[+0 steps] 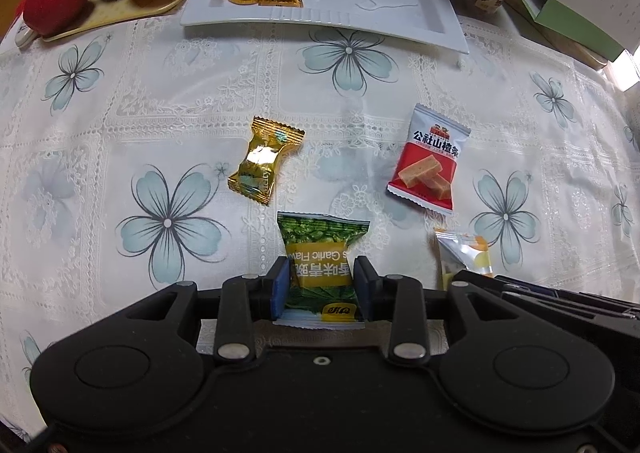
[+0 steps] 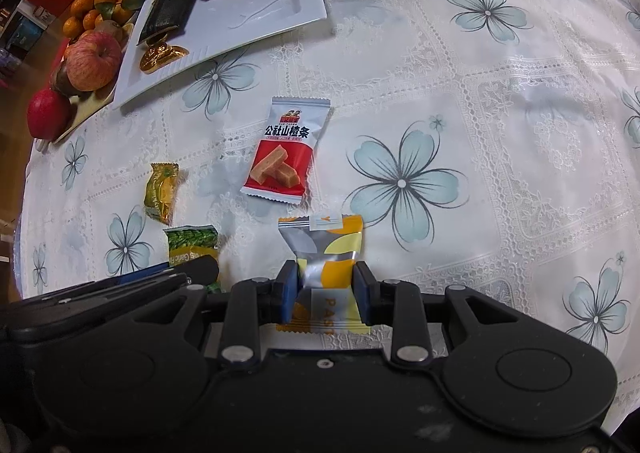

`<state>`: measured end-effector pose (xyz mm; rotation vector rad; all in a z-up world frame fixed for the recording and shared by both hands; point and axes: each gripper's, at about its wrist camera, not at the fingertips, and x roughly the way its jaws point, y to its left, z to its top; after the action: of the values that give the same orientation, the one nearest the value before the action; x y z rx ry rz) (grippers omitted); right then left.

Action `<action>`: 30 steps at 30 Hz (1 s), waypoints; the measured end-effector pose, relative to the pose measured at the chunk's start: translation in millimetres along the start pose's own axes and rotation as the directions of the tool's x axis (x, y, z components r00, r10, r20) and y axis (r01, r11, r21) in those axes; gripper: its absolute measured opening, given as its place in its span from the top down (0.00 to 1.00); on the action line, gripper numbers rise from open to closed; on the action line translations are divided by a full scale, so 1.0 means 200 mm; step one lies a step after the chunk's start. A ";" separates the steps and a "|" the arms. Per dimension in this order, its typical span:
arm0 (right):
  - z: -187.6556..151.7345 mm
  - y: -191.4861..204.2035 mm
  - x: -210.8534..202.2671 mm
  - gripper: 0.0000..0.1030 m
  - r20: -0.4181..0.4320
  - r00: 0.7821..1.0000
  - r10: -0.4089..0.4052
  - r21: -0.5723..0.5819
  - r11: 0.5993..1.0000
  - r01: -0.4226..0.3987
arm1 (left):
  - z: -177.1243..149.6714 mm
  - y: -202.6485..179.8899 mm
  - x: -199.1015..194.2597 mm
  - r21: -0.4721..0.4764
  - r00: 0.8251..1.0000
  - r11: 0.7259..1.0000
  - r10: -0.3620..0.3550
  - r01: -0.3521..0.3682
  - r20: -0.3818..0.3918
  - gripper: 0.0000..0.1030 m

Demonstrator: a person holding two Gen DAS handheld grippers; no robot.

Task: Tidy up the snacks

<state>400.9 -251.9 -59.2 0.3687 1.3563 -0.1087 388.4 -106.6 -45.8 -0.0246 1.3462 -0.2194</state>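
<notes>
Left gripper (image 1: 321, 285) straddles the crinkly green pack (image 1: 322, 253), pads slack; right gripper (image 2: 326, 289) pinches the glossy yellow sachet (image 2: 326, 253) beside it.

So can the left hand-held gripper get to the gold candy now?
Probably yes. The left hand-held gripper is open around the green pea packet, not squeezing it, and the gold candy lies just ahead on bare tablecloth with nothing between.

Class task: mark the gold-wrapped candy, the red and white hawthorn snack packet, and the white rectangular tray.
gold-wrapped candy (image 1: 262, 161), left wrist view, middle of the foil body.
red and white hawthorn snack packet (image 2: 286, 153), right wrist view, centre of the printed front.
white rectangular tray (image 1: 360, 5), left wrist view, bare floor.
</notes>
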 end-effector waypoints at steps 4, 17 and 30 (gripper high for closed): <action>0.00 0.00 0.00 0.69 -0.004 1.000 0.000 0.001 1.000 0.000 | 0.00 0.00 0.01 0.003 1.000 1.000 0.006 -0.006 -0.015 0.57; -0.01 0.00 0.01 0.69 -0.029 0.999 0.024 0.009 1.000 -0.024 | -0.01 0.02 0.03 -0.026 0.999 1.000 -0.012 0.011 -0.042 0.57; -0.03 0.05 -0.18 0.69 0.064 0.996 0.060 -0.054 0.997 -0.056 | -0.11 0.10 -0.02 -0.086 0.997 0.993 -0.072 0.075 0.041 0.64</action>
<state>390.0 -244.8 -24.1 0.3568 1.2801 -0.0366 368.9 -83.2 -49.7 -0.1511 1.3180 -0.2208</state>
